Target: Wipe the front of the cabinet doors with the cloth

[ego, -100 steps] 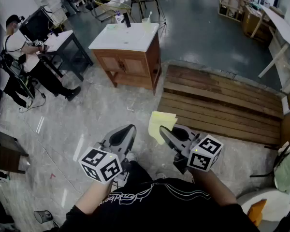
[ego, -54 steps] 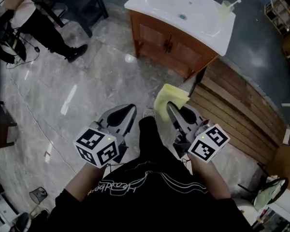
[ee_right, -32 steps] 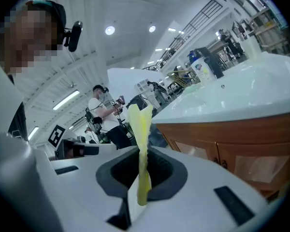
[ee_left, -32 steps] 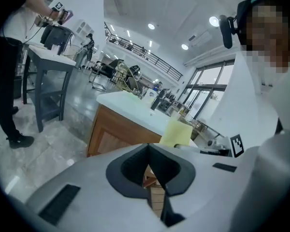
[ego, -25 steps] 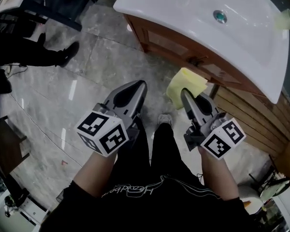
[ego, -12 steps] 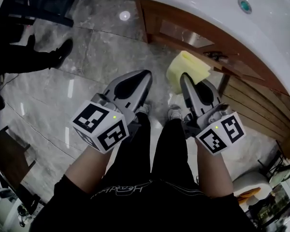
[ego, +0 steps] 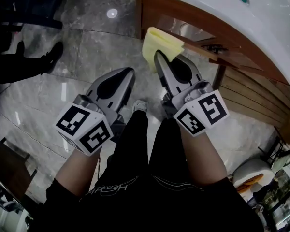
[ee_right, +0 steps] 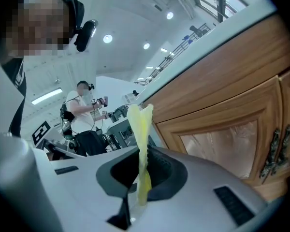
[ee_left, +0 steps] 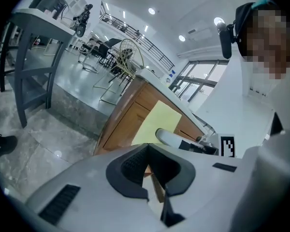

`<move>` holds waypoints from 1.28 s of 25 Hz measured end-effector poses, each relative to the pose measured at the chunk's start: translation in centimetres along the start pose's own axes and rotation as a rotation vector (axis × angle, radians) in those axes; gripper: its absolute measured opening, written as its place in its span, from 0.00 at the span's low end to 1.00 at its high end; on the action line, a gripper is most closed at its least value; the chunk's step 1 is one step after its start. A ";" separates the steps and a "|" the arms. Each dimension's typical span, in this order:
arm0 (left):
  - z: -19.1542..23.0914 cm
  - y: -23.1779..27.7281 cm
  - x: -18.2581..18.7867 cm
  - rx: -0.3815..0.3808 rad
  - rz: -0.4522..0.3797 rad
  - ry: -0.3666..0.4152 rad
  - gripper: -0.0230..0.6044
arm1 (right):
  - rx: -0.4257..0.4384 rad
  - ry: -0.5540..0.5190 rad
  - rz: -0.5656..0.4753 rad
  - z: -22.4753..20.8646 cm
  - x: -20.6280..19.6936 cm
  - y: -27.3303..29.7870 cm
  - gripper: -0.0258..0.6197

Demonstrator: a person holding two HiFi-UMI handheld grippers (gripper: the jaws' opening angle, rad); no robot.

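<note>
Head view, upper centre: the right gripper [ego: 157, 57] pinches the yellow cloth [ego: 159, 41], which stands up from its jaws just beside the wooden cabinet door [ee_right: 222, 139] under the white basin [ego: 208, 6]; contact cannot be told. Centre left: the left gripper [ego: 127, 73], jaws pressed together on nothing, hangs over the marble floor [ego: 82, 57].

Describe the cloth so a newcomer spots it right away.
Find the wooden cabinet under the white sink top, at the top of the head view. In front of it, the right gripper pinches the cloth: a pale yellow sheet, the only bright soft thing against the grey floor.
</note>
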State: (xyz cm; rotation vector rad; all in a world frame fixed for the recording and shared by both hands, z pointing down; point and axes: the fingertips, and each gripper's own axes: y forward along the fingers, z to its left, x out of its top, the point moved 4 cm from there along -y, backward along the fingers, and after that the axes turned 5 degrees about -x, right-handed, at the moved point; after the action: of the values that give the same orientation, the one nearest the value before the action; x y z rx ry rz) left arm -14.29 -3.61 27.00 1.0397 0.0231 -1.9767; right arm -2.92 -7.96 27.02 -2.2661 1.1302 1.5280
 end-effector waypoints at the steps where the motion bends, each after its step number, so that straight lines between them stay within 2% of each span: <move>1: 0.2 -0.1 0.0 0.002 0.001 -0.003 0.05 | -0.005 -0.006 -0.005 0.0 -0.1 0.5 0.10; 7: 1.5 -0.5 -0.2 0.002 0.004 -0.026 0.05 | -0.048 -0.041 -0.025 -0.5 -1.1 3.2 0.10; 12: 2.2 -0.6 -0.3 0.007 0.012 -0.037 0.05 | -0.120 -0.017 -0.049 -1.6 -1.1 5.0 0.10; 17: 2.9 -1.0 -0.4 0.011 0.025 -0.046 0.05 | -0.163 -0.045 -0.034 -2.3 -1.7 6.3 0.10; 32: 3.5 -0.7 -1.8 0.005 0.074 -0.048 0.05 | -0.221 -0.040 -0.088 -4.1 -1.1 7.1 0.10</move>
State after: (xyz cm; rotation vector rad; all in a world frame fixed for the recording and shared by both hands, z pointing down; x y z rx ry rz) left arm -16.61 -3.26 30.30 0.9823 -0.0459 -1.9346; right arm -4.95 -14.55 31.62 -2.3750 0.8775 1.7303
